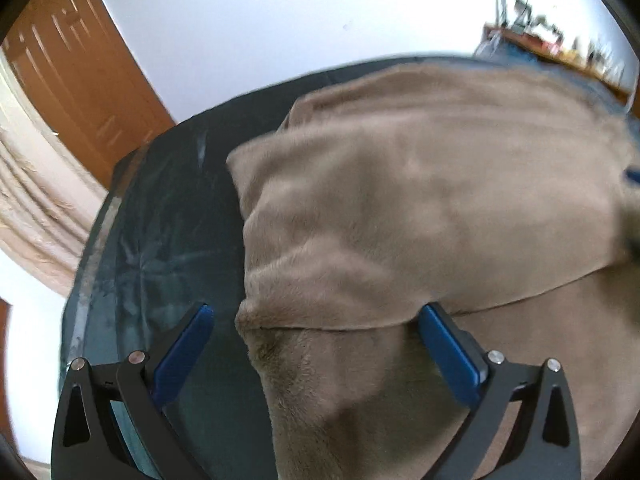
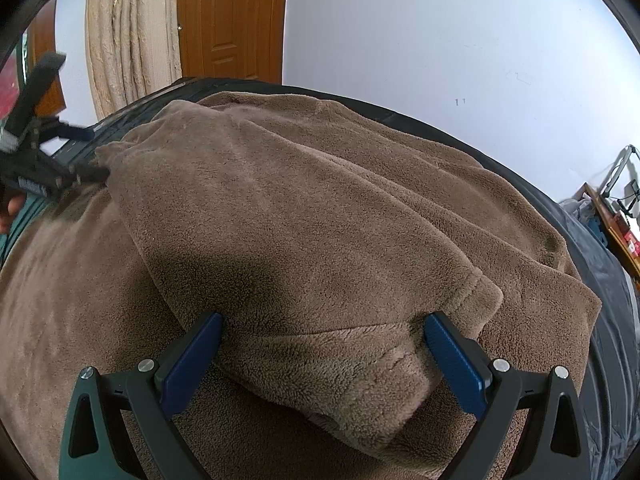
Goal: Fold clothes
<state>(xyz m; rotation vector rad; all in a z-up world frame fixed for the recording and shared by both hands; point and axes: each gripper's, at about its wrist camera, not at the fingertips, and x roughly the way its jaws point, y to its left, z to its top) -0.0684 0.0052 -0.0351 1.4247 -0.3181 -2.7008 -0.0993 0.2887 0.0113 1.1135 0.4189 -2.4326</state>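
A brown fleece garment lies spread on a dark covered table. One part is folded over the rest, with its cuffed edge near the right side. My left gripper is open just above the garment's left folded edge, which lies between its blue pads. My right gripper is open too, straddling the folded layer's near end. From the right wrist view the left gripper shows at the far left, by the fleece's corner.
The dark table cover shows bare along the left and right of the garment. Behind stand a white wall, an orange wooden door and a beige curtain. A cluttered desk sits far right. A hand holds the left gripper.
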